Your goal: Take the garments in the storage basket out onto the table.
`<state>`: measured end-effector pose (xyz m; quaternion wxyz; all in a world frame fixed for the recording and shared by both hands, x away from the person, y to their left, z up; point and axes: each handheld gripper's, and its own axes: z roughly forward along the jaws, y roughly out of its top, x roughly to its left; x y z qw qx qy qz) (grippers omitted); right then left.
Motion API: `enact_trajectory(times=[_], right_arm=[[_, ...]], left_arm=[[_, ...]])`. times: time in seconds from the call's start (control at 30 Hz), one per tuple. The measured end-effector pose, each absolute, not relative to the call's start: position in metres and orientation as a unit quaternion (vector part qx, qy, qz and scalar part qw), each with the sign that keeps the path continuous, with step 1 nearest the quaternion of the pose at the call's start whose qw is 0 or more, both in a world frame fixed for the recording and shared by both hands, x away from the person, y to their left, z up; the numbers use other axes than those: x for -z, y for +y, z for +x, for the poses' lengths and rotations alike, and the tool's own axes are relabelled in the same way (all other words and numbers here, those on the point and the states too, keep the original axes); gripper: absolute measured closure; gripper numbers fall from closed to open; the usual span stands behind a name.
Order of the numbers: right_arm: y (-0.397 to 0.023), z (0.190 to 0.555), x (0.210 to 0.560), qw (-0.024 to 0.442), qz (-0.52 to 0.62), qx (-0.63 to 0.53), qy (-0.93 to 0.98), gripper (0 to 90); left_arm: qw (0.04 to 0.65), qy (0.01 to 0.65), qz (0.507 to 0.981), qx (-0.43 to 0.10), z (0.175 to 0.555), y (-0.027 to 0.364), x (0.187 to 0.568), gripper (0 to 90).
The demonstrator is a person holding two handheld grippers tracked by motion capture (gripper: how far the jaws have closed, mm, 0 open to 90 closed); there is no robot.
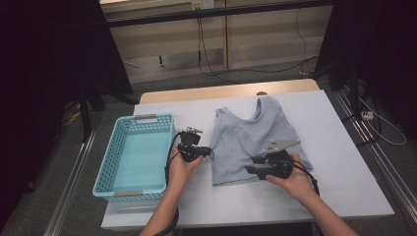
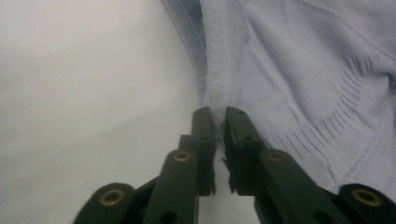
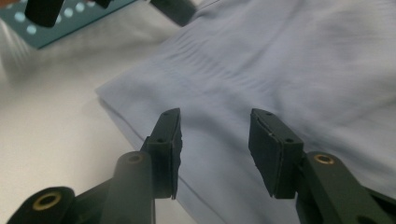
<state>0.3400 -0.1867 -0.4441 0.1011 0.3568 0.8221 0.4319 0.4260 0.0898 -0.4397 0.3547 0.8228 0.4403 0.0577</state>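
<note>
A light blue sleeveless knit top (image 1: 251, 137) lies flat on the white table (image 1: 339, 187), neck opening toward the far edge. My left gripper (image 1: 209, 152) is at the top's left side edge; in the left gripper view its jaws (image 2: 218, 112) are shut on the ribbed edge of the top (image 2: 303, 70). My right gripper (image 1: 251, 170) hovers over the top's lower hem. In the right gripper view its jaws (image 3: 215, 116) stand open above the fabric (image 3: 280, 60) with nothing between the pads.
A turquoise perforated basket (image 1: 147, 118) stands at the table's left and looks to have nothing in it; its wall (image 3: 70, 18) shows in the right gripper view. Bare table lies right of the top and along the front edge. Cables trail on the floor behind.
</note>
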Motion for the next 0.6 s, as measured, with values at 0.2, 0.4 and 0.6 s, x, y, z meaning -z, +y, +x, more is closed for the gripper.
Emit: enact_trajectory(times=[0.2,0.4,0.6], right_arm=[[-0.165,0.347,0.461,0.077,0.341,-0.402,0.847,56.4],[-0.167,0.343,0.464,0.089,0.329,-0.404,0.849,87.9],[-0.171,0.343,0.462,0.077,0.338,-0.405,0.846,89.4]], left_arm=[[0.357,0.446,0.819,-0.042,0.427,0.091,0.44,90.0],[0.356,0.447,0.82,-0.046,0.428,0.09,0.439,90.0],[0.35,0.443,0.823,-0.059,0.428,0.088,0.44,84.3]])
